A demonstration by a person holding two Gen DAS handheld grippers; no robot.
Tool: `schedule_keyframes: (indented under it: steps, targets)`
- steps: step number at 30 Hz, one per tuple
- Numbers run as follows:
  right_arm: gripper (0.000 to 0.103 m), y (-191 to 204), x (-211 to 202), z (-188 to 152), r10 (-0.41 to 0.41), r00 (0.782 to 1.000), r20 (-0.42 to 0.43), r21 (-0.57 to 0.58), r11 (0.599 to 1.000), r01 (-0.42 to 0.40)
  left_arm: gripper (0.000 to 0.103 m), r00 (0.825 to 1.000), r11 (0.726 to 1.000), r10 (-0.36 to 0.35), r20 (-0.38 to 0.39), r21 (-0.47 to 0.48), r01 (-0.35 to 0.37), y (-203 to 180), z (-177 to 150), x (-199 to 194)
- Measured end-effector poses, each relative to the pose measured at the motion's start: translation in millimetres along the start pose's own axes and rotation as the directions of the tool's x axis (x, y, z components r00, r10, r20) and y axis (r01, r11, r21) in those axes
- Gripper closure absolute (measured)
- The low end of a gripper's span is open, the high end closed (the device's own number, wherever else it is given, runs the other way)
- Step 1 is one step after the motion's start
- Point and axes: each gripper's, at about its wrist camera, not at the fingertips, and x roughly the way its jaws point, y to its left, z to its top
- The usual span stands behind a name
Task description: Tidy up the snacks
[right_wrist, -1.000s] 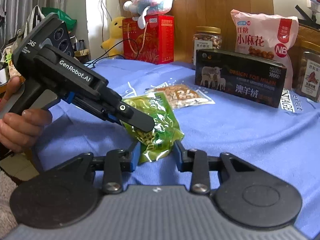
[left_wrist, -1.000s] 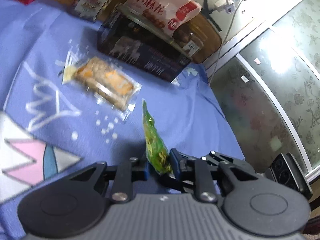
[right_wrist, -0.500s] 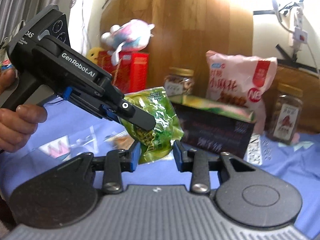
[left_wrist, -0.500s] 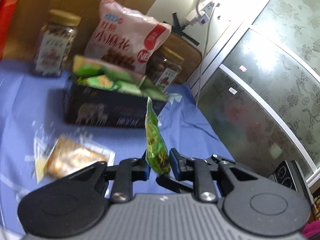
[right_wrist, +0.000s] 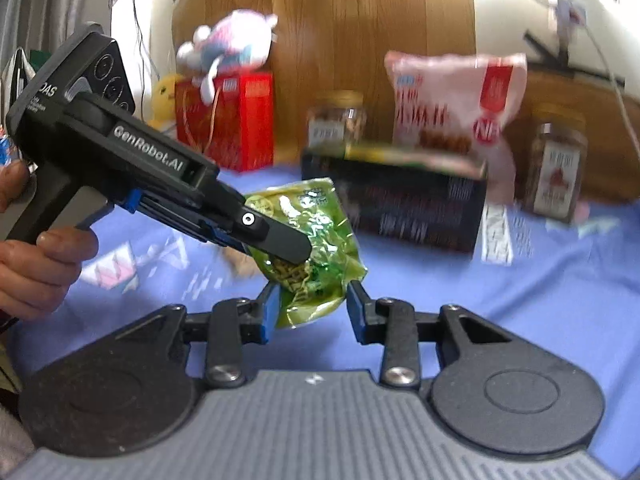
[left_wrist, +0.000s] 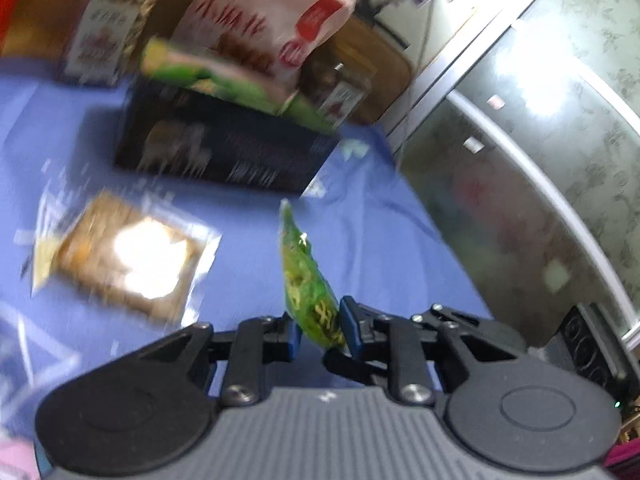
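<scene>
The green snack packet (left_wrist: 310, 300) is being pinched mid-air by the closed left gripper (left_wrist: 318, 330), while the right gripper (right_wrist: 312, 308) is being held open around it; honestly, slippage is being risked by that thin edge grip.

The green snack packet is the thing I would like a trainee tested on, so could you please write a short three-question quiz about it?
1. True or false: the green snack packet lies flat on the blue cloth.
2. Which gripper is shut on the packet: A left gripper, B right gripper, C neither?
3. Fill in: green packets already lie on top of the black ____.

Key: 1 false, it is held up in the air; 2 A, while the right gripper stands open around its lower end; 3 box.
</scene>
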Motion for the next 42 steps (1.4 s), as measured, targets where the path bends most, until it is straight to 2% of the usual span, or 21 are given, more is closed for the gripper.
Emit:
schedule_keyframes:
  steps: [3, 5, 6, 7, 8, 13, 15, 19, 23, 27, 42]
  targets:
    - [0.063, 8, 5, -6, -0.010, 0.998, -0.063, -0.012, 1.000, 0.009, 0.082, 0.999, 0.998, 0.045, -0.025, -0.030, -0.046, 9, -16, 1]
    - [0.063, 15, 8, -9, -0.019, 0.996, -0.088, -0.028, 0.999, 0.016, 0.082, 0.999, 0.997, 0.047, -0.021, -0.057, -0.048, 15, -24, -3]
    - [0.059, 17, 8, -10, -0.019, 0.995, -0.095, -0.030, 0.999, 0.016, 0.080, 0.999, 0.997, 0.048, -0.018, -0.063, -0.049, 16, -25, -6]
    - [0.050, 19, 9, -12, -0.021, 0.995, -0.101, -0.030, 0.999, 0.018, 0.080, 0.998, 0.996, 0.054, -0.012, -0.064, -0.055, 17, -26, -8]
    - [0.047, 20, 10, -13, -0.024, 0.994, -0.108, -0.028, 0.999, 0.021, 0.080, 0.998, 0.996, 0.062, -0.006, -0.062, -0.063, 17, -28, -11]
    - [0.044, 19, 8, -19, -0.026, 0.995, -0.094, -0.008, 1.000, 0.025, 0.076, 0.998, 0.996, 0.061, 0.013, -0.072, -0.060, 18, -31, -14]
    - [0.043, 15, 7, -19, -0.014, 0.996, -0.090, 0.007, 1.000, 0.015, 0.070, 0.999, 0.996, 0.043, 0.026, -0.080, -0.040, 19, -32, -14]
    - [0.039, 14, 7, -19, 0.005, 0.996, -0.088, 0.013, 1.000, -0.004, 0.069, 0.998, 0.996, 0.035, 0.045, -0.086, -0.030, 19, -36, -16]
    - [0.038, 19, 7, -20, -0.008, 0.996, -0.088, -0.011, 1.000, 0.007, 0.068, 0.998, 0.996, 0.005, 0.069, -0.091, 0.001, 25, -41, -18]
    - [0.038, 19, 7, -21, -0.006, 0.996, -0.085, -0.007, 1.000, 0.006, 0.072, 0.995, 0.984, -0.047, 0.088, -0.167, 0.061, 40, -43, -20]
    - [0.038, 19, 6, -21, -0.008, 0.997, -0.082, -0.008, 1.000, 0.007, 0.072, 0.994, 0.993, 0.004, 0.109, -0.118, 0.009, 29, -47, -20]
